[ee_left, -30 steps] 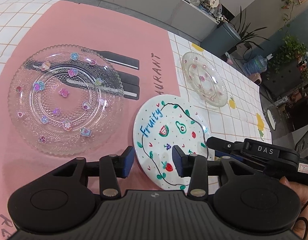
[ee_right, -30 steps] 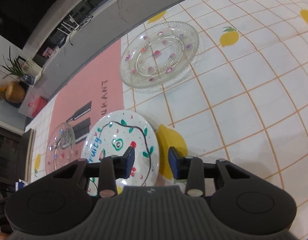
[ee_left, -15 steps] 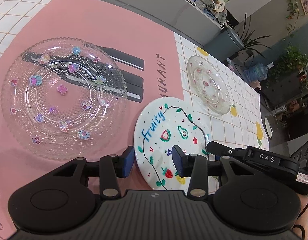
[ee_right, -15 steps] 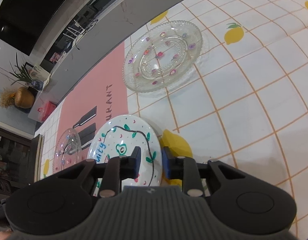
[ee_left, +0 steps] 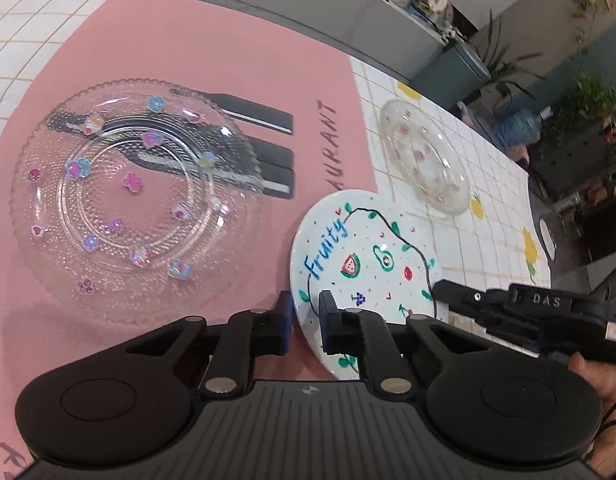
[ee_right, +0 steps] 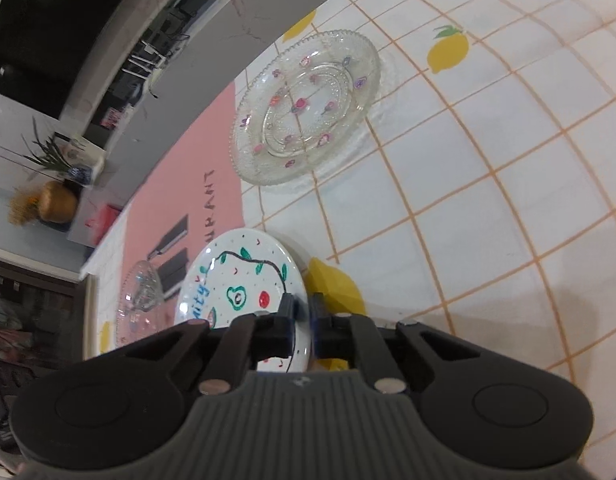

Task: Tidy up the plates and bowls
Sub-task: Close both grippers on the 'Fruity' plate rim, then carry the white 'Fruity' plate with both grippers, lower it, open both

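Observation:
A white "Fruity" plate (ee_left: 367,256) with fruit drawings sits between the pink mat and the tiled cloth. My left gripper (ee_left: 306,322) is shut on its left rim. My right gripper (ee_right: 302,322) is shut on its right rim; it also shows in the left wrist view (ee_left: 439,292). The plate also shows in the right wrist view (ee_right: 236,280). A large clear glass plate (ee_left: 136,196) with flower stickers lies on the pink mat, left of the white plate. A second clear glass plate (ee_right: 306,106) lies on the tiled cloth beyond it, also in the left wrist view (ee_left: 423,158).
A pink placemat (ee_left: 188,64) printed with cutlery and "RESTAURANT" covers the left of the table. A white cloth (ee_right: 487,200) with orange grid and lemons covers the right. A grey counter edge (ee_left: 268,12) runs behind. A hand (ee_left: 603,380) holds the right gripper.
Both grippers have closed from open onto opposite rims of the white Fruity plate. The plate's edge now sits between each pair of fingers.

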The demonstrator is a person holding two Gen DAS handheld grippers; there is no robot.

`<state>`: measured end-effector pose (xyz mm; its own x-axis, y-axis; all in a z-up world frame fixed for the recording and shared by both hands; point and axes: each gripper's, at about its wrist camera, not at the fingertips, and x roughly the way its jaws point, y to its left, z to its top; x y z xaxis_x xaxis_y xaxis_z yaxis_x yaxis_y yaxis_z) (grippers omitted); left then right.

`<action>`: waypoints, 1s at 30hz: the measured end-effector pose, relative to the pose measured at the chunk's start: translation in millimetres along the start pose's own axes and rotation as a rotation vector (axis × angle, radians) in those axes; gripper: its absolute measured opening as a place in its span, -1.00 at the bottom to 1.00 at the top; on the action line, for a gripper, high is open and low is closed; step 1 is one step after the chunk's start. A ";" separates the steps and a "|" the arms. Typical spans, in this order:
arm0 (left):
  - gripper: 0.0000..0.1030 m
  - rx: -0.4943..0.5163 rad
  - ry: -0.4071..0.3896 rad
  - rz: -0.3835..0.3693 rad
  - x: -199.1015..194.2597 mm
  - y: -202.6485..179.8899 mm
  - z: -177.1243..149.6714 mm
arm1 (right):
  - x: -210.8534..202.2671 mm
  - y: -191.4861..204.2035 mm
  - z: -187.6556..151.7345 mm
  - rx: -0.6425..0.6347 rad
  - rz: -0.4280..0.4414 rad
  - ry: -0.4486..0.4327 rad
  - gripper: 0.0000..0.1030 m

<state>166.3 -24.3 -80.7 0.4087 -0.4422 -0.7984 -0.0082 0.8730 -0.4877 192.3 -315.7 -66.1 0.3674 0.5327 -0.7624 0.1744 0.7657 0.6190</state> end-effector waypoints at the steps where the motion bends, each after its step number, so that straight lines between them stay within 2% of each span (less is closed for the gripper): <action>1: -0.72 0.009 0.002 0.000 -1.7 -2.2 -0.8 | -2.5 0.1 -0.2 0.000 -0.005 0.002 -0.88; 12: -0.71 0.105 0.051 -0.010 -19.8 -20.4 -18.8 | -26.9 -1.2 -23.4 -0.020 -0.067 0.051 -0.87; 22: -0.71 0.145 0.037 -0.021 -38.7 -25.3 -27.7 | -47.8 7.1 -37.3 -0.041 -0.045 0.038 -0.87; 30: -0.71 0.141 0.068 0.007 -28.3 -18.8 -31.7 | -36.1 10.2 -41.2 -0.064 -0.065 0.060 -0.87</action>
<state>125.9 -34.7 -60.1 0.3466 -0.4450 -0.8258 0.1191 0.8941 -0.4318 143.1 -312.2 -40.0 0.3011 0.5004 -0.8118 0.1370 0.8197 0.5561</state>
